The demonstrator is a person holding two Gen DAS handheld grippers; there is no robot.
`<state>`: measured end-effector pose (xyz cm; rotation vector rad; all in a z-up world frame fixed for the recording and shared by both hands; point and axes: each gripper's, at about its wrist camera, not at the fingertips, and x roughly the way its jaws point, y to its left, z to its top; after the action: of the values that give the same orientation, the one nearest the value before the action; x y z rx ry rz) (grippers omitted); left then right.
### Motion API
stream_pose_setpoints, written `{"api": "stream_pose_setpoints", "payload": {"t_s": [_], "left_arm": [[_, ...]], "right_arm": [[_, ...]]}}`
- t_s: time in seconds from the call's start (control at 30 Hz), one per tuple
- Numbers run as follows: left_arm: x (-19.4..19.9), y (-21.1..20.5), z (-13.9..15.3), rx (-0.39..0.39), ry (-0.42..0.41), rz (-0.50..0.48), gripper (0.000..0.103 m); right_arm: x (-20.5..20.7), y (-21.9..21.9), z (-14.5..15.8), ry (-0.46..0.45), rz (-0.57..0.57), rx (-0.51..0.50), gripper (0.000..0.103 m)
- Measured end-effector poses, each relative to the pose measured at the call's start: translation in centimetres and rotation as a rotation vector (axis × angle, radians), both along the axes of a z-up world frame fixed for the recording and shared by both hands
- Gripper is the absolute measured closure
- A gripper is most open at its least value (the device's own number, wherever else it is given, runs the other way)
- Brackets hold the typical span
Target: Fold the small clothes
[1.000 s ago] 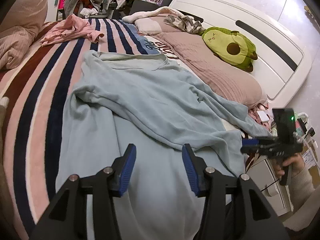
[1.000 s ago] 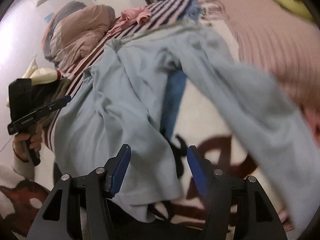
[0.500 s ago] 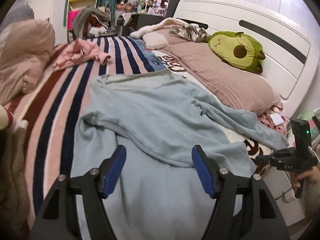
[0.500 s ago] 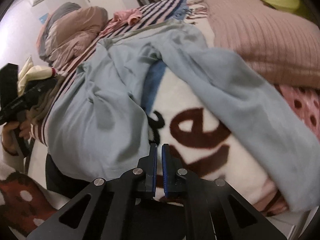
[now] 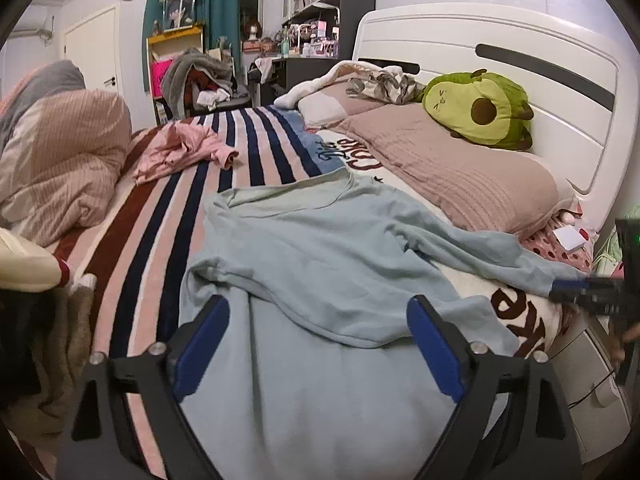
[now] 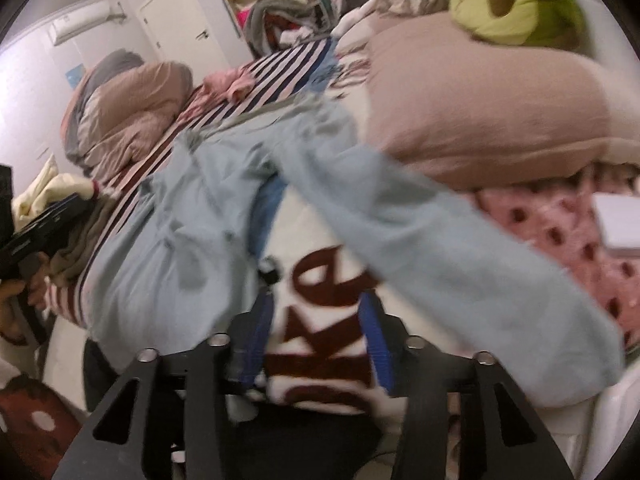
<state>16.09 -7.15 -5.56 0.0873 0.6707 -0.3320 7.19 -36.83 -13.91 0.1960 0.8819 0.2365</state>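
Light blue cotton jersey: the long-sleeved top (image 5: 320,264) lies spread across the striped blanket (image 5: 168,216) on the bed, partly folded, one sleeve (image 6: 460,256) trailing toward the pink pillow (image 5: 460,176) at the near edge.

Left gripper (image 5: 316,340): jaws opening, wide apart, nothing between the pads; it hangs above the top's lower body panel. Right gripper (image 6: 316,340): jaws opening, empty, poised over the lettered blanket beside the loose sleeve.

Step in hand, as judged: take a fresh hold to fold the loose sleeve inward.

- Approach the sleeve near its cuff, pads straddling a single layer edge.
- Close only once fabric sits fully between the pads; a shallow pinch is likely to slip.
- Lift just clear of the bed, carry the sleeve across the body, lay it flat.
- Use the left gripper to pin the body panel so it does not drag.
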Motion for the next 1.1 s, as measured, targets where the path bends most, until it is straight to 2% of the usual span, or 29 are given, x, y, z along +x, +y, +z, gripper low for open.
{"api": "stream_pose_setpoints", "payload": {"t_s": [0.13,0.23,0.47,0.57,0.7,0.73,0.8,0.87,1.0,1.1], "left_arm": [[-0.9,-0.9,0.8,0.021,-0.035,0.006,0.011],[-1.1,-1.4,1.0,0.018,-0.033,0.015,0.011],[-0.4,-3.2,0.5,0.036,-0.033,-0.003,0.011],[0.1,-3.8,0.3,0.036,-0.035,-0.015,0.011],[0.5,-4.5,-0.1,0.036,-0.037,-0.041,0.011],[0.8,-4.6,-0.2,0.038,-0.032,-0.046,0.011],[1.1,-5.0,-0.3,0.037,-0.018,-0.055,0.011],[1.2,-5.2,-0.2,0.027,-0.01,-0.063,0.011],[0.6,-6.0,0.4,0.017,-0.007,-0.08,0.011],[-0.4,-6.4,1.2,0.026,-0.03,-0.087,0.011]], "right_arm": [[1.6,-3.0,1.5,-0.065,-0.007,-0.042,0.051],[3.6,-4.2,1.6,-0.073,0.028,-0.068,0.051],[8.1,-5.3,-1.7,-0.003,0.148,-0.063,0.052],[9.5,-5.9,-3.0,0.038,0.166,-0.082,0.051],[9.3,-6.7,-3.4,0.081,0.211,0.008,0.049],[8.8,-6.6,-3.3,0.09,0.242,0.034,0.052],[7.6,-6.2,-3.1,0.092,0.276,0.048,0.065],[6.8,-5.6,-3.1,0.099,0.285,0.049,0.089],[5.3,-4.0,-2.7,0.085,0.28,0.056,0.097],[4.4,-2.9,-1.5,0.033,0.293,0.116,0.099]]}}
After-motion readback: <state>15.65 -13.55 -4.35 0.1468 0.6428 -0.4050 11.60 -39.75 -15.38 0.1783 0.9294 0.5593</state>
